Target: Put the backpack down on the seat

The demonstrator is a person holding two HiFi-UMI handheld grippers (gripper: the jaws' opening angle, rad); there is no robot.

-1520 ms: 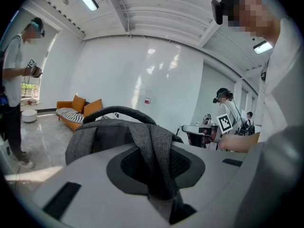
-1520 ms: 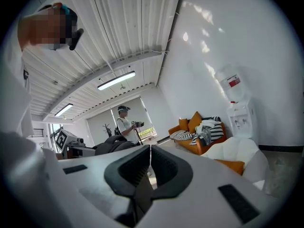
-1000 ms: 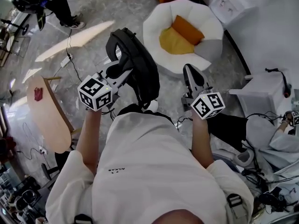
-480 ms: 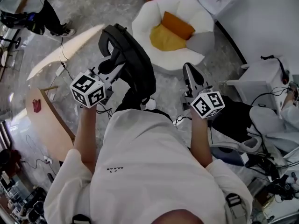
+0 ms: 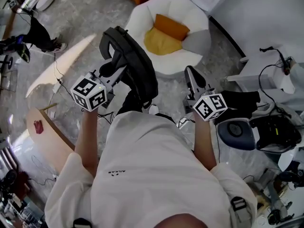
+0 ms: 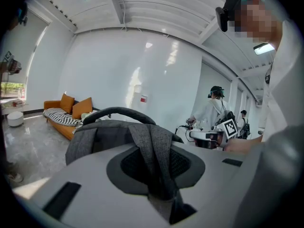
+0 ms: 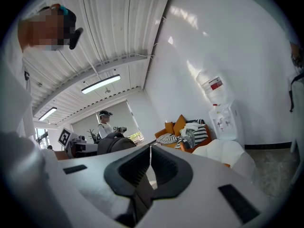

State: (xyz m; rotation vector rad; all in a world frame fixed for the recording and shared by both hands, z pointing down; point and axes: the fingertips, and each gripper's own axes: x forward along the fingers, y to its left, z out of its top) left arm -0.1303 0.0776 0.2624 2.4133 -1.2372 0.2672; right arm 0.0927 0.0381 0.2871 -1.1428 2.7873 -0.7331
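Since a second ago the white petal-shaped seat (image 5: 197, 42) has slid from the upper right of the head view to the upper centre, so it now lies closer to the backpack (image 5: 135, 68). The standing person in the upper left has drifted to the left edge. The seated figure in grey at the right edge is gone, and a round black-and-white device (image 5: 235, 133) now shows there. Both grippers sit where they did in the frame.

The dark grey backpack hangs in the upper centre-left of the head view, off the floor and not on the seat. Its right edge meets the seat's lower-left rim in the picture; whether they touch I cannot tell. The left gripper (image 5: 116, 75) has its jaws clamped on the grey strap, which runs down between the pads in the left gripper view (image 6: 156, 170), with the bag's body (image 6: 95, 139) and top handle just beyond. The right gripper (image 5: 191, 75), centre right, holds nothing; in its own view (image 7: 150, 167) the jaws stand together with only a thin slit.

The seat holds an orange cushion (image 5: 172, 26) and a yellow one (image 5: 159, 42).

Little writing can be read. The shirt carries a small print line (image 5: 116, 172) too small to make out. A water dispenser (image 7: 223, 120) bears a bottle with a red label, illegible. A red-and-white wall sign (image 6: 143, 99) is equally unreadable.
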